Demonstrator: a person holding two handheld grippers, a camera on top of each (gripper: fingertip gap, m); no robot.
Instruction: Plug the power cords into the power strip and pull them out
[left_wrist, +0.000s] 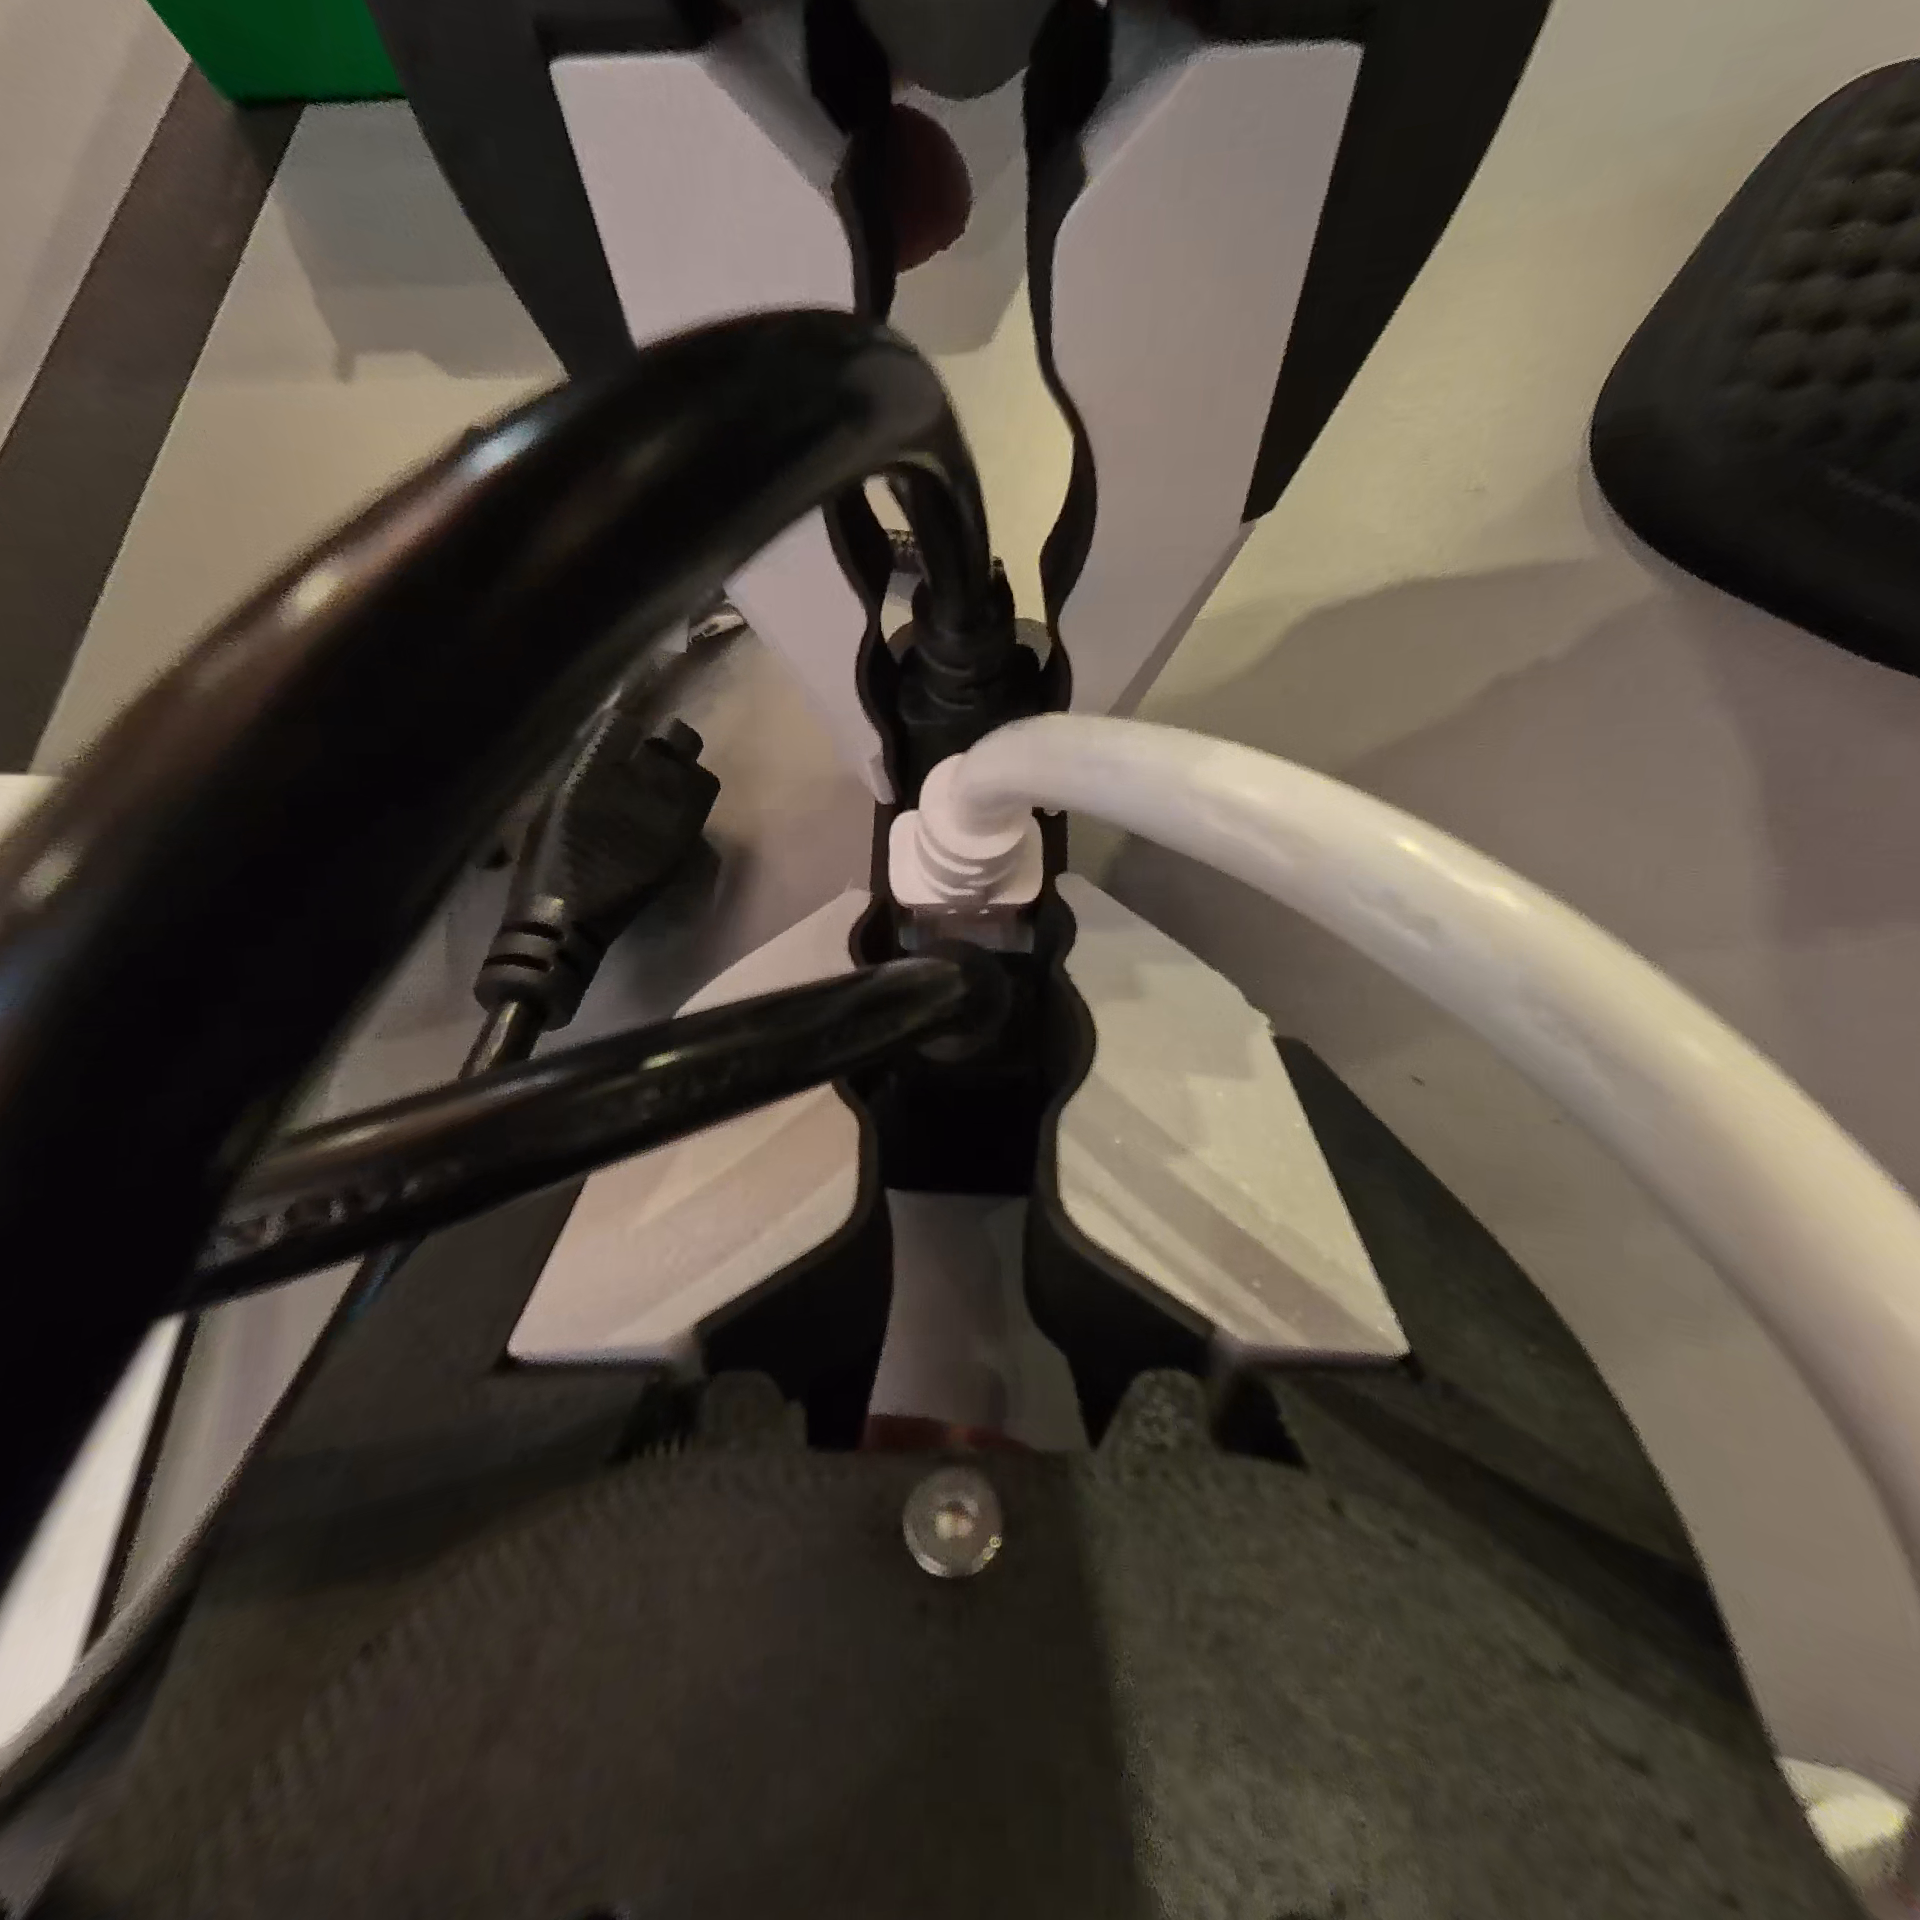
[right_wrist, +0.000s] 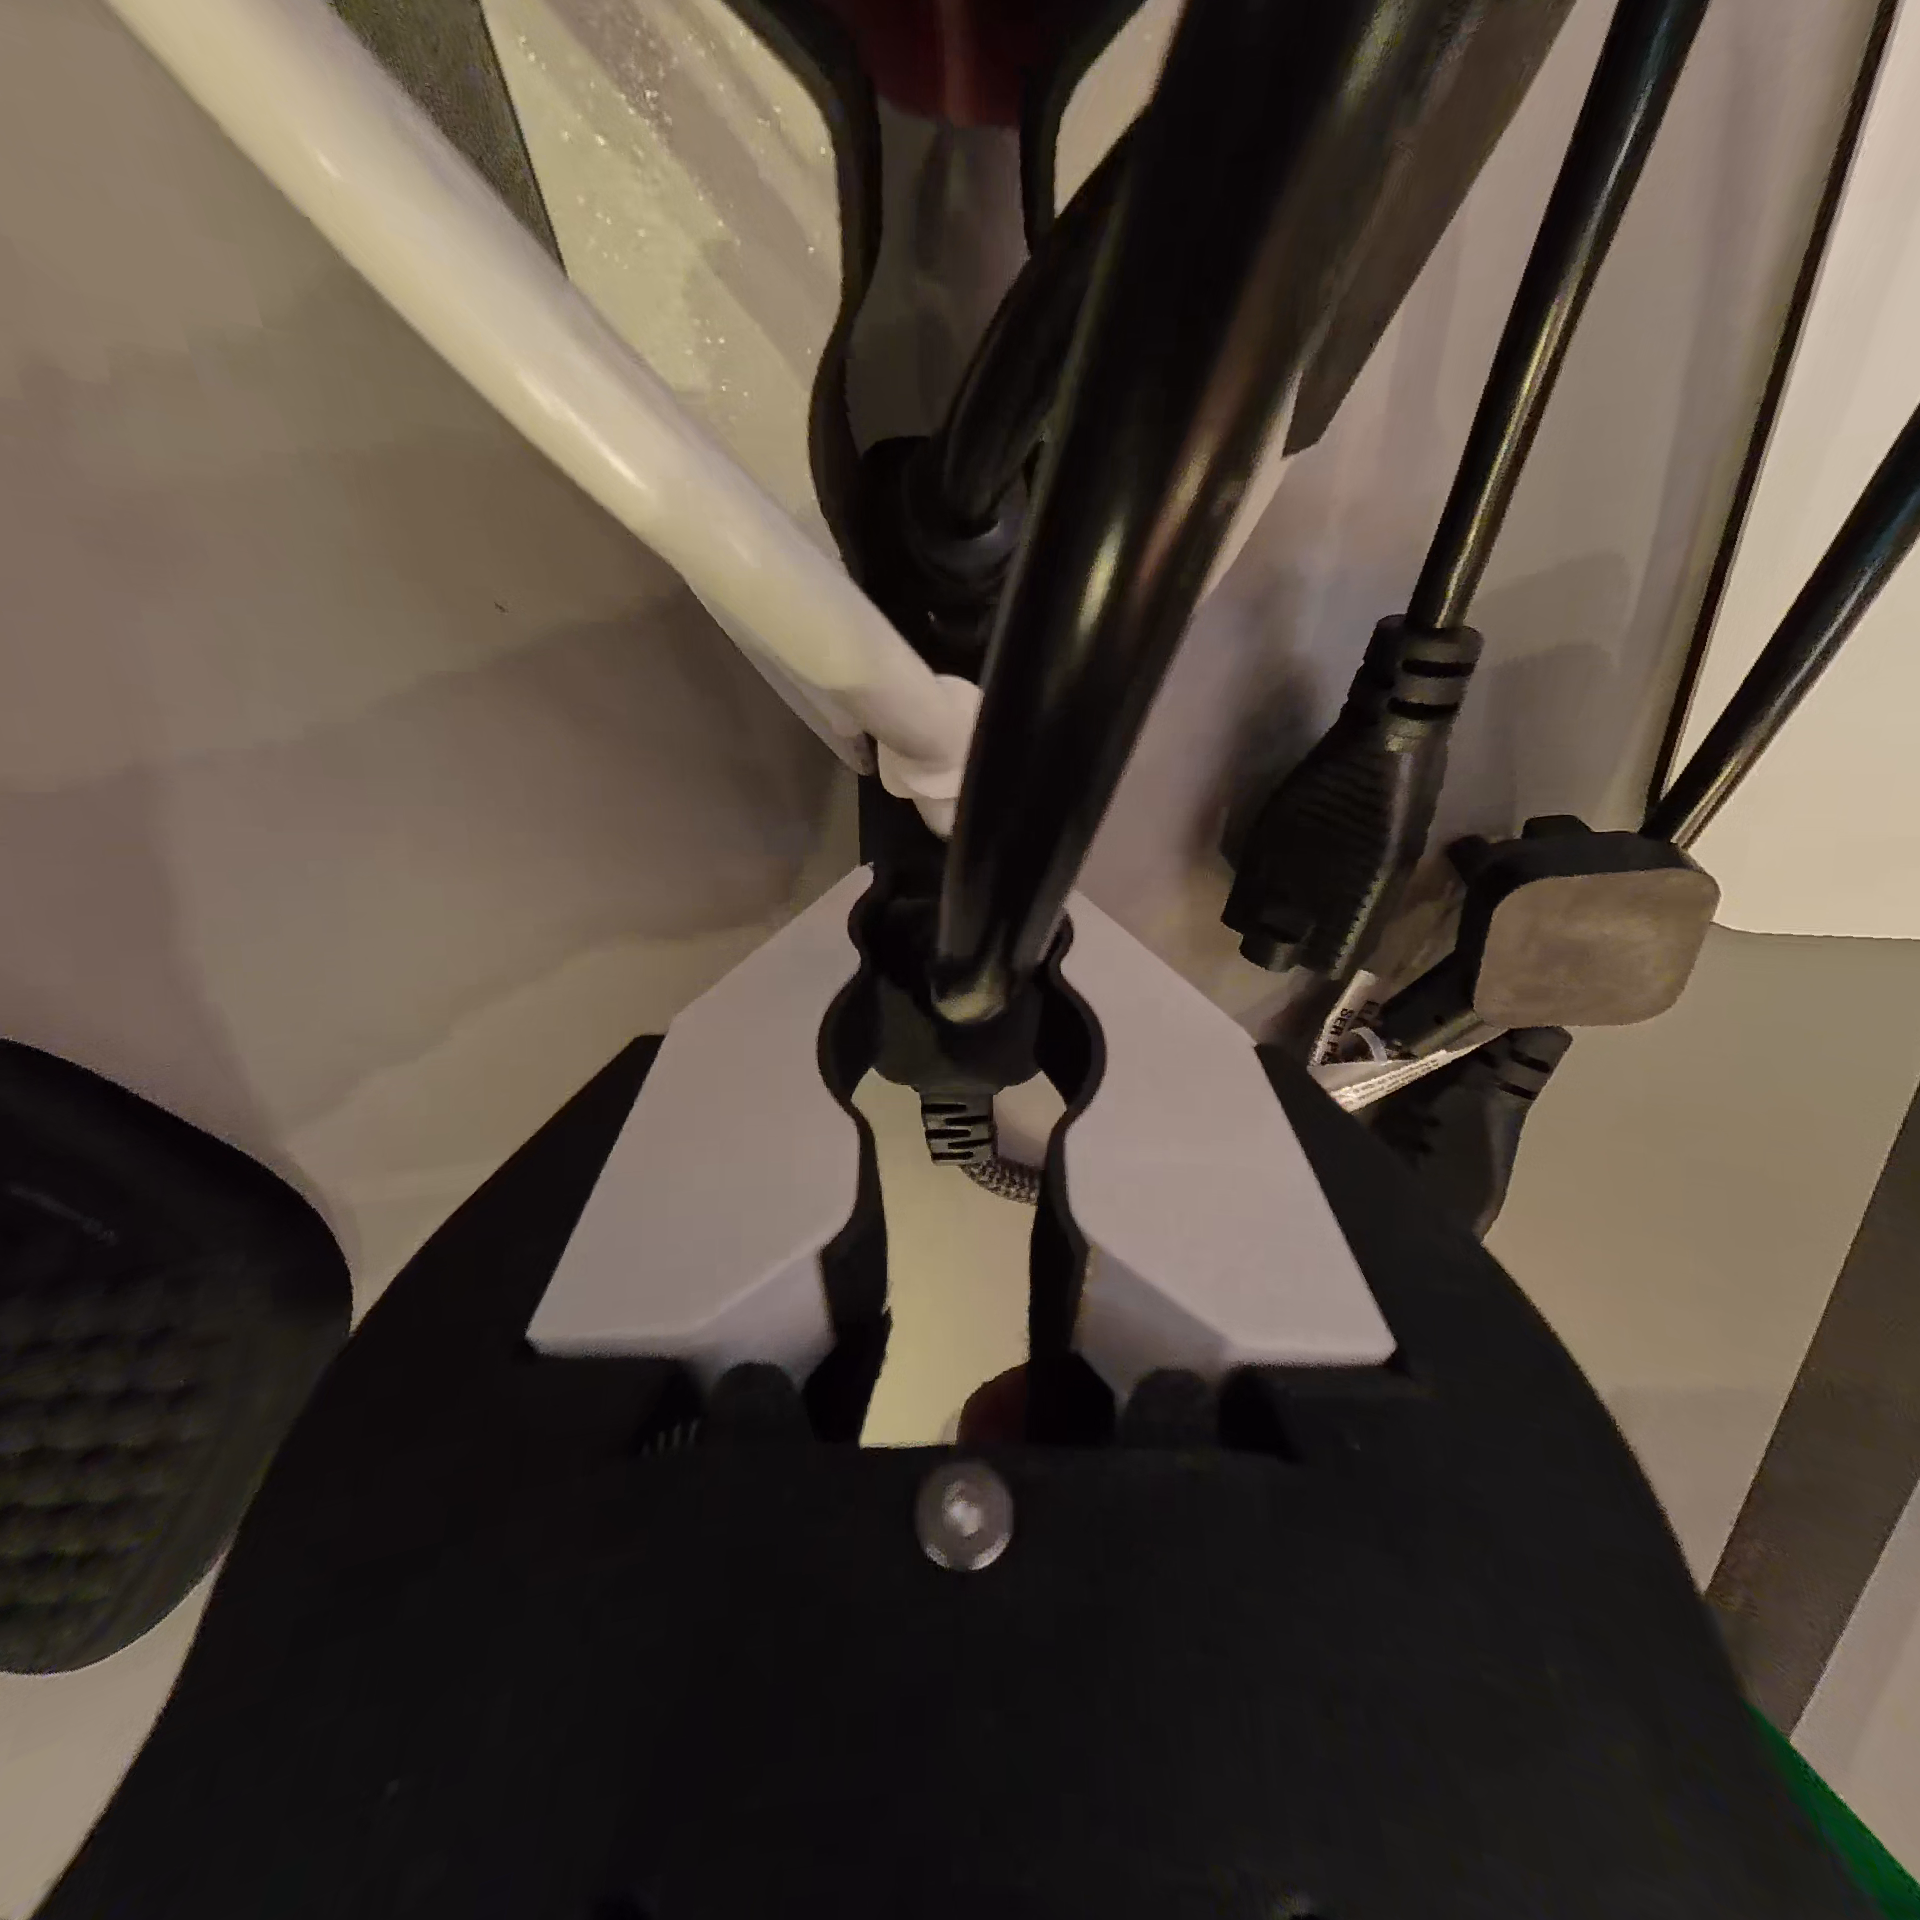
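Observation:
Both grippers face each other tip to tip over a row of plugs. My left gripper (left_wrist: 961, 935) is shut on a black plug (left_wrist: 966, 1049) whose thin black cord (left_wrist: 582, 1122) runs left. My right gripper (right_wrist: 961, 956) is shut on another black plug (right_wrist: 951, 1023) with a thick black cord (right_wrist: 1122, 520) arching up; it also shows in the left wrist view (left_wrist: 956, 675). A white plug (left_wrist: 961, 852) with a thick white cord (left_wrist: 1455, 935) sits between the two black plugs. The power strip is hidden under the plugs and fingers.
Loose black plugs lie on the pale table beside the row (right_wrist: 1340, 831), one with a flat grey face (right_wrist: 1590, 925); one shows in the left wrist view (left_wrist: 613, 831). A braided cable (right_wrist: 992, 1169) lies between my right fingers. A black dimpled pad (left_wrist: 1787, 416) sits on the other side. The tips of both grippers are at nearly the same place.

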